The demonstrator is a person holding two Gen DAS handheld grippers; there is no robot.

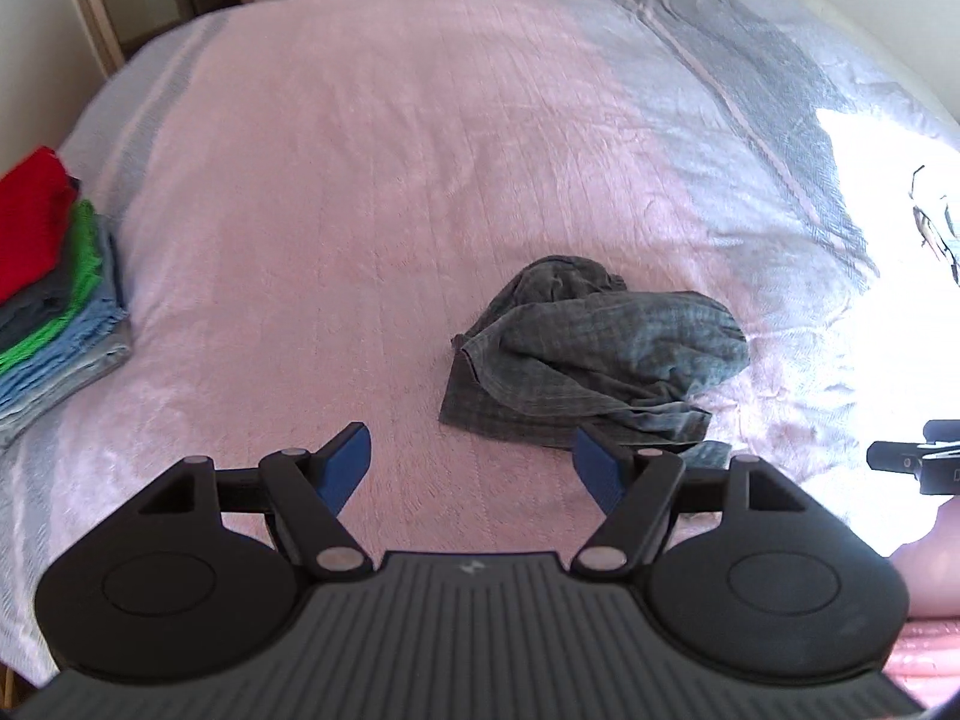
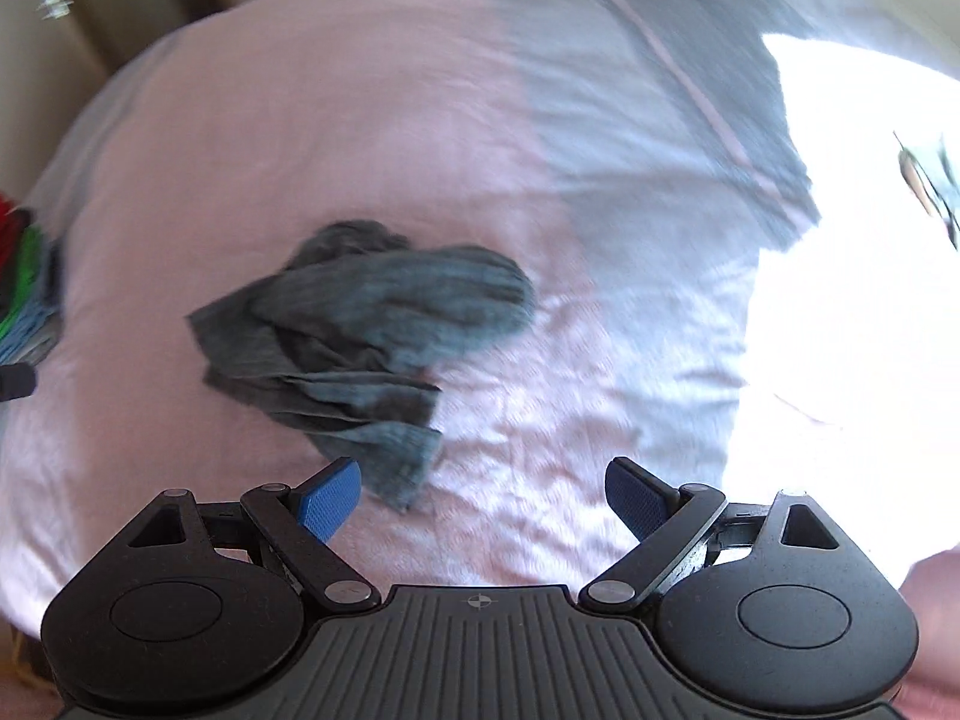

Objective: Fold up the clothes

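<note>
Left gripper (image 1: pixel 471 468): jaws spread wide, empty, above bare bedspread.
Right gripper (image 2: pixel 483 501): jaws wide apart, nothing between; the cloth's near corner lies just beyond its left pad.
Grey checked garment (image 1: pixel 591 354): crumpled mid-bed, edges ragged.
Pink bedspread (image 1: pixel 360 180): broad bare area beyond.
Folded stack (image 1: pixel 54 300): at left edge, well apart.

The left gripper (image 1: pixel 471 468) is black: two round housings flank a grey ribbed plate (image 1: pixel 462 630) stamped with a small pale emblem. From that plate, angled link bars with silver pivot pins (image 1: pixel 336 556) carry blue textured pads (image 1: pixel 345 468). The right gripper (image 2: pixel 483 498) matches (its emblem is a crosshair).
</note>
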